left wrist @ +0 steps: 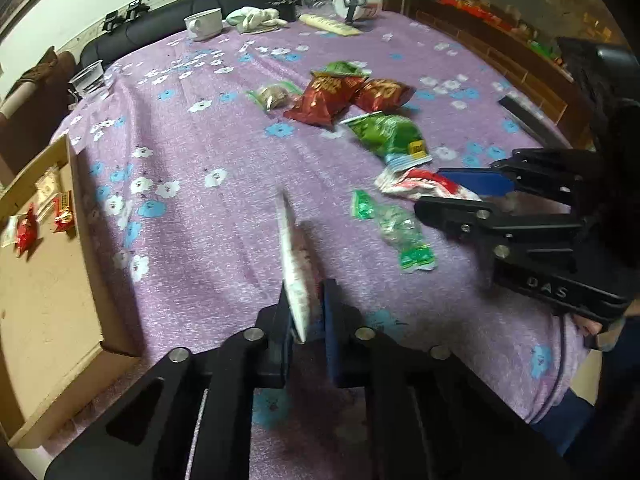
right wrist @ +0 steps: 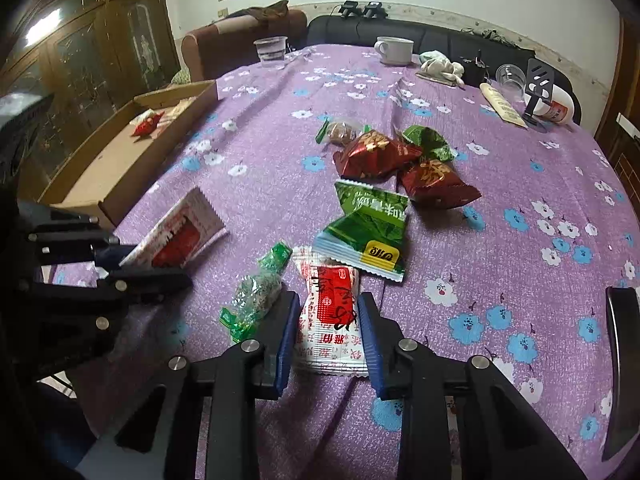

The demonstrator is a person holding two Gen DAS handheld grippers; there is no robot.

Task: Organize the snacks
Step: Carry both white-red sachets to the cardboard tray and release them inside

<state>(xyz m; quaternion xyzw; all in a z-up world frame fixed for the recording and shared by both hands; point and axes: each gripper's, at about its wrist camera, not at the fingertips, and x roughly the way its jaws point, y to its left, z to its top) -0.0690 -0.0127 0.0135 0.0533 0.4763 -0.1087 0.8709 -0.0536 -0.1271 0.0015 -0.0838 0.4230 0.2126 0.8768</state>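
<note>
1. The left gripper (left wrist: 306, 312) is clamped on a white-and-red packet (right wrist: 180, 232), held edge-on and lifted off the purple cloth (left wrist: 200, 240).
2. The right gripper (right wrist: 328, 332) straddles a second white-and-red packet (right wrist: 332, 312) lying flat on the cloth. Its blue pads (right wrist: 288, 332) stand just beside the packet's edges; whether they press on it cannot be told.
3. A clear green-ended packet (right wrist: 256, 296) lies just left of the right gripper.
4. A green packet (right wrist: 368, 232) lies just beyond the flat packet, overlapping its far end.
5. Farther off sit two dark red packets (right wrist: 376, 156), a second green one (right wrist: 428, 140) and a brownish packet (right wrist: 340, 132), bunched together.
6. A cardboard box (right wrist: 120, 168) stands at the table's left edge with a few snacks (right wrist: 148, 124) in its far end.
7. A mug (right wrist: 396, 50) and a plastic cup (right wrist: 272, 50) stand along the far edge.
</note>
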